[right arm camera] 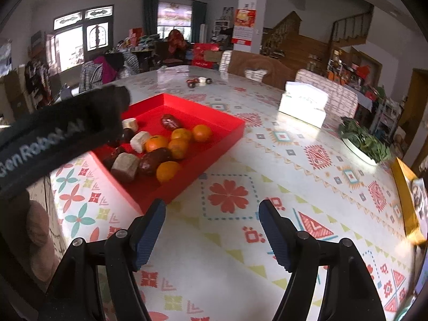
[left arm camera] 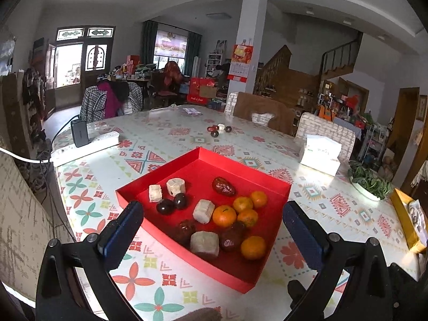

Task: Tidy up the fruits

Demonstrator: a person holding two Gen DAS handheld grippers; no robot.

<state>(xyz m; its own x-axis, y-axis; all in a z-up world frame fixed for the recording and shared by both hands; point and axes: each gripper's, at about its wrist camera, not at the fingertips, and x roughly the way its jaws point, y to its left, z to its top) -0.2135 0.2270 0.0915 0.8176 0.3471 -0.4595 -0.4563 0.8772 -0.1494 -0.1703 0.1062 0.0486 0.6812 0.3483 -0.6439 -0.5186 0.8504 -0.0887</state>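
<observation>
A black strap [right arm camera: 53, 136] hides the red tray's [right arm camera: 227, 133] far left corner; the yellow box [right arm camera: 404, 200] at the worktop's right edge is cut off and blurry

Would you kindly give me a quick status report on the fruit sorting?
Left gripper and right gripper: jaws open, empty. Red tray holds the oranges, dates and pale blocks; few pieces loose across the table. Nothing in the way.

White tissue box [left arm camera: 321, 156], power strip [left arm camera: 85, 147], plate of greens [left arm camera: 367, 182], patterned tablecloth [left arm camera: 321, 208]
</observation>
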